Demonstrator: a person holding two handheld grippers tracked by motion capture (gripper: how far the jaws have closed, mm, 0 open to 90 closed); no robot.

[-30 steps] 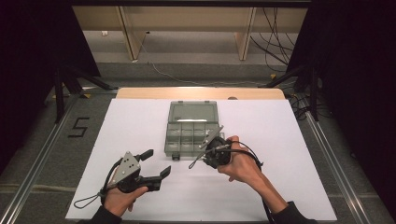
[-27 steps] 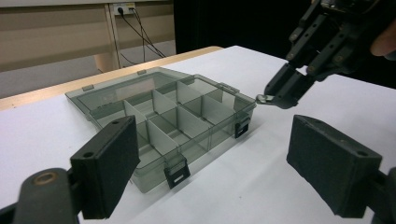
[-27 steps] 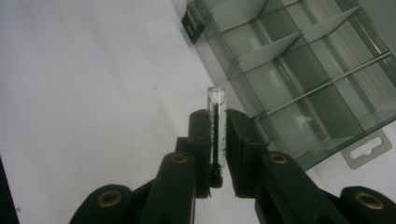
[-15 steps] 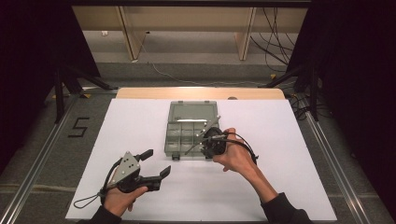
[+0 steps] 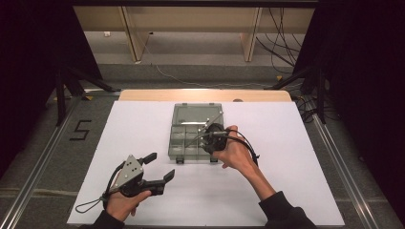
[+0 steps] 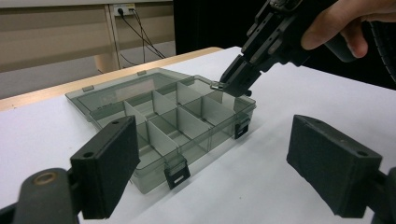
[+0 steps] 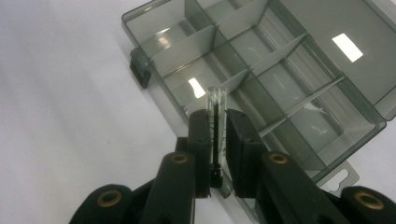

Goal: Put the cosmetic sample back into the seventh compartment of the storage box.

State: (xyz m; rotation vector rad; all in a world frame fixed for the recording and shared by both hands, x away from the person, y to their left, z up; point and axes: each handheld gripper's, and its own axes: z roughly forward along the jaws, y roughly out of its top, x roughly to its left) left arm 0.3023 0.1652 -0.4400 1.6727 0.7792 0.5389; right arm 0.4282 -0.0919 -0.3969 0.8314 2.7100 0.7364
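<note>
Now my right gripper [image 7: 217, 154], clamped on a thin clear tube [image 7: 216, 112], hovers over the open box [image 5: 184, 143]; next I lower it into a compartment, while my left gripper [image 5: 160, 168] waits wide.

Lab or test-rig room. White-covered tabletop [image 5: 286, 143] as landmark: black curtains [image 5: 28, 71] hang on both sides of it, metal floor rails [image 5: 43, 157] flank it, a taped "5" [image 5: 80, 130] marks the floor to its left, loose cables [image 5: 282, 28] and wooden bench legs [image 5: 131, 33] lie beyond it.
</note>
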